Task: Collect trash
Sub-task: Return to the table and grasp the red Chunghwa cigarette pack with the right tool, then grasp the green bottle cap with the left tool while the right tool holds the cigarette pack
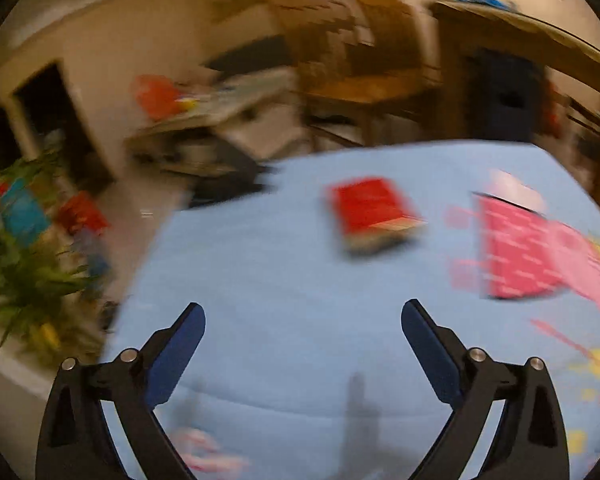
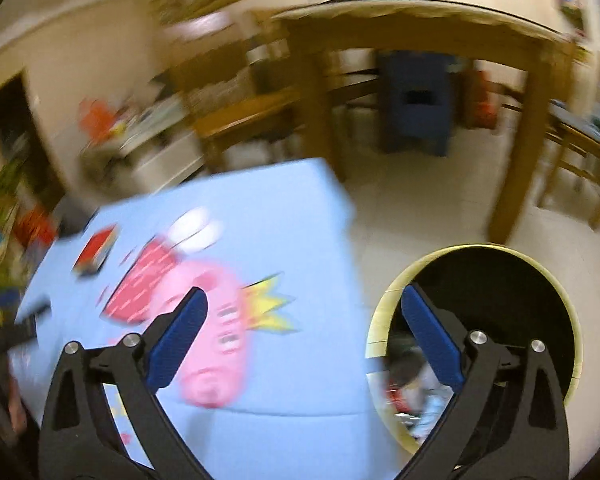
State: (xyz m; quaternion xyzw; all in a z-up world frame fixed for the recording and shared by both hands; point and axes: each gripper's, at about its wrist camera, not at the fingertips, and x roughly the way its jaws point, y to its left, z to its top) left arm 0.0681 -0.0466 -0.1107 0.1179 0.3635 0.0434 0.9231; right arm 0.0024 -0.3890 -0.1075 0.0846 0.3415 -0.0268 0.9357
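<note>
Your left gripper (image 1: 303,312) is wide open and holds nothing — it hangs over the blue cloth (image 1: 284,280). A red box (image 1: 374,214) lies on the cloth ahead of it, with a pink pig picture (image 1: 532,252) to its right. Your right gripper (image 2: 303,300) is wide open and empty too. Its right finger is over the round bin (image 2: 476,344) — some trash lies inside, beside the cloth.

No readable text anywhere; motion blur smears the white lines on the pink-red print (image 1: 516,248) beyond reading.
</note>
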